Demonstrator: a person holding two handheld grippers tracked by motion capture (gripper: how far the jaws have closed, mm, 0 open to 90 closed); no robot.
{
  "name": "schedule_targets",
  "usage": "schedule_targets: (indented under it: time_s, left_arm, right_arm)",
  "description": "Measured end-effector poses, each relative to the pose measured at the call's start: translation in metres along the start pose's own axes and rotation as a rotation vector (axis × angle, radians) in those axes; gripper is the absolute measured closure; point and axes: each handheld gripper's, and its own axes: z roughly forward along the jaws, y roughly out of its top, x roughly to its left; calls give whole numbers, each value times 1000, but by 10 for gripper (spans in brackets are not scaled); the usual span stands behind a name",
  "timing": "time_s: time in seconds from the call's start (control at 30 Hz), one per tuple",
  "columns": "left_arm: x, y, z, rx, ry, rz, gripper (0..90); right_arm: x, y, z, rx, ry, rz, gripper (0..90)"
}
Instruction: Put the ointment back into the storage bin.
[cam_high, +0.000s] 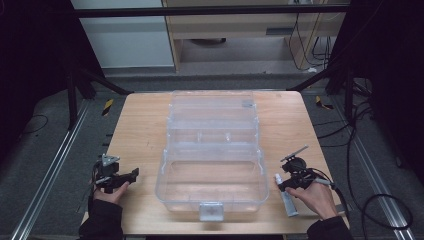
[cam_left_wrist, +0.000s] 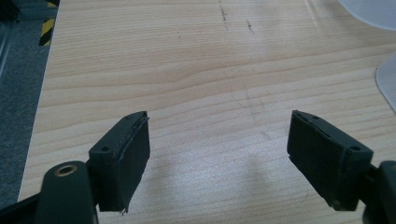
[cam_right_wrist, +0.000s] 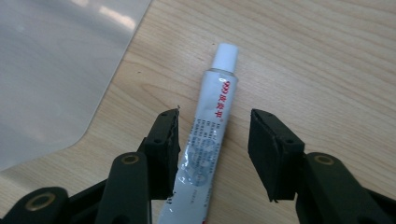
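A clear plastic box (cam_high: 212, 182) stands open at the middle of the wooden counter (cam_high: 140, 130), its lid (cam_high: 212, 107) thrown back toward the top of the frame and a pale latch (cam_high: 211, 211) at its near edge. Grey carpet (cam_high: 35, 165) surrounds the counter, with metal rails (cam_high: 47, 180) at lower left and lower right. Black cables (cam_high: 385, 205) loop at lower right (yellow-black tape marks (cam_high: 107, 106) lie beside the counter's far corners).

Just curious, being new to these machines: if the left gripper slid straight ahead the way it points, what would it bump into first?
Probably the clear plastic storage box: the left gripper points across bare wooden table toward its side, though depth is hard to judge.
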Motion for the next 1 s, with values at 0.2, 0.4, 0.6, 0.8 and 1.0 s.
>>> schedule_targets:
  time_s: [0.2, 0.4, 0.6, 0.8, 1.0]
  left_arm:
    - [0, 0, 0, 1, -2, 1, 211]
    - [0, 0, 0, 3, -3, 2, 212]
    - [0, 0, 0, 3, -4, 1, 213]
    - [0, 0, 0, 4, -4, 3, 216]
    - [0, 0, 1, 8, -9, 5, 224]
  right_arm:
    - [2, 4, 8, 31, -9, -10, 567]
    - [2, 7, 13, 54, -4, -11, 606]
    - [4, 9, 19, 87, -15, -19, 645]
    - [5, 11, 24, 111, -13, -25, 680]
    - [4, 13, 24, 124, 0, -43, 696]
